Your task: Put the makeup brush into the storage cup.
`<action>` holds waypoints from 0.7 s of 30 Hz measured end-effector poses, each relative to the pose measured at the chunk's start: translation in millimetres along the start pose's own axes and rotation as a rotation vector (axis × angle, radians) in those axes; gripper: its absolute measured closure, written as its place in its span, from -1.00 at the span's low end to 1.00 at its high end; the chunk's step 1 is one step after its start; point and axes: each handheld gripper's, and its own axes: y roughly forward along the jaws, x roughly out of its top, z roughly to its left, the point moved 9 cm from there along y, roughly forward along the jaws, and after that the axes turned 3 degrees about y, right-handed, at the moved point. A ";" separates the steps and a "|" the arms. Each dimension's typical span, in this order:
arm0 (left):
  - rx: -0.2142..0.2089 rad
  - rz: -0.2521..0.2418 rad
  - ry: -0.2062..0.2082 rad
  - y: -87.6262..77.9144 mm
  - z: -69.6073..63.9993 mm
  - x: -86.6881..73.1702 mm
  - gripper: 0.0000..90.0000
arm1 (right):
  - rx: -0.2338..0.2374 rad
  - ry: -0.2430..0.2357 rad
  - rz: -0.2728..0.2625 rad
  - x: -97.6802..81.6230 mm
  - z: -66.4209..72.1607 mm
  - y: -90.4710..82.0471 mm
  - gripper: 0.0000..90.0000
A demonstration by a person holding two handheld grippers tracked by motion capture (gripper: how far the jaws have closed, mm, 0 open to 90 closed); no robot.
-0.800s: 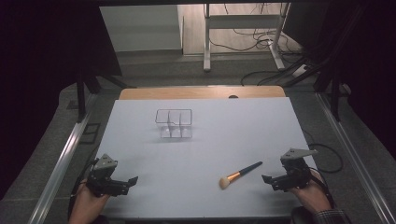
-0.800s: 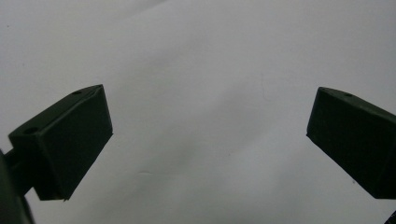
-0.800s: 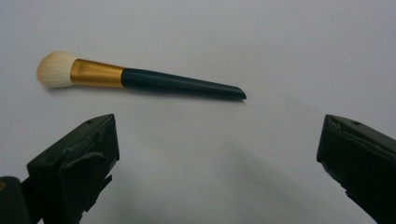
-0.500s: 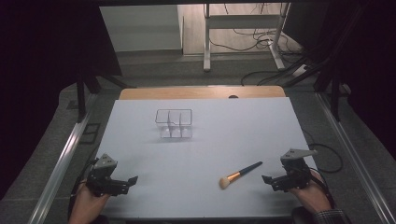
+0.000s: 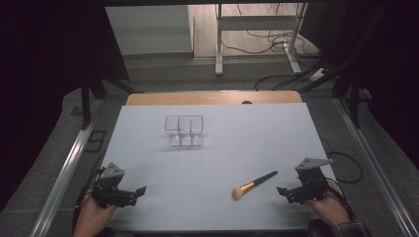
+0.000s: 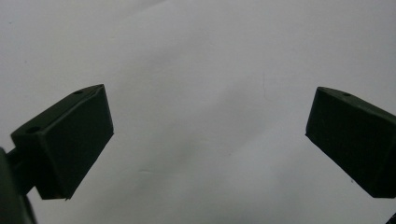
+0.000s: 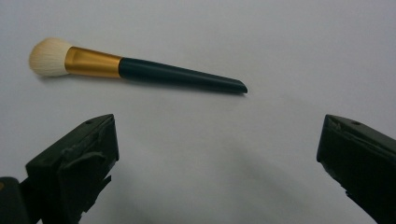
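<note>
Holding both claws low at the near edge of the pale grey table mat (image 5: 212, 148), I saw next to no change against the frames from a moment earlier: brush, organiser and both hands sat where they had been. My read: the pick had not started, I was parked before the approach.

Right gripper (image 7: 217, 154): jaws spread as wide as they go, nothing between them, bare mat underneath. Left gripper (image 6: 208, 144): same, wide apart and empty, well away at the other near corner.

Task item was the makeup brush with cream bristles, gold ferrule and dark tapered handle (image 7: 135, 69). It lay flat on the mat just beside the right gripper (image 5: 284, 190), handle tip pointing toward that claw, bristles away from it. In the high view the brush (image 5: 254, 183) lay at a slant, apart from everything else.

Other things: small clear plastic organiser with divided compartments (image 5: 184, 130) stood further up the mat, well apart from the brush, looked empty. Likely the drop-off, but that's a guess.

Nothing lay in the path between claw and handle. Only watch point: slim handle lying flat, so the jaws would need to come down low.
</note>
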 end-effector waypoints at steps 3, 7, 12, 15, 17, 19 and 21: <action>0.010 0.000 0.015 0.4 0.1 -0.8 -0.98 | -0.002 0.001 0.000 0.3 -0.2 0.0 -1.00; 0.021 -0.006 0.028 0.2 0.8 -1.1 -0.99 | -0.008 -0.007 0.004 1.5 -0.5 0.8 -1.00; 0.023 0.001 0.033 1.1 -0.2 -1.6 -0.99 | -0.007 -0.003 0.009 3.4 -0.8 0.8 -1.00; 0.023 0.007 0.039 2.0 -1.0 -1.8 -0.99 | -0.009 -0.007 0.005 5.3 -0.6 0.7 -1.00; 0.026 0.014 0.044 2.6 -1.6 -2.3 -0.99 | -0.016 -0.018 0.009 7.4 -0.7 1.0 -1.00; 0.032 0.019 0.049 2.8 -1.2 -2.7 -0.99 | -0.019 -0.027 0.014 8.9 -0.2 1.1 -1.00; 0.034 0.019 0.049 2.8 -0.8 -2.6 -1.00 | -0.021 -0.040 0.020 10.2 0.4 1.1 -1.00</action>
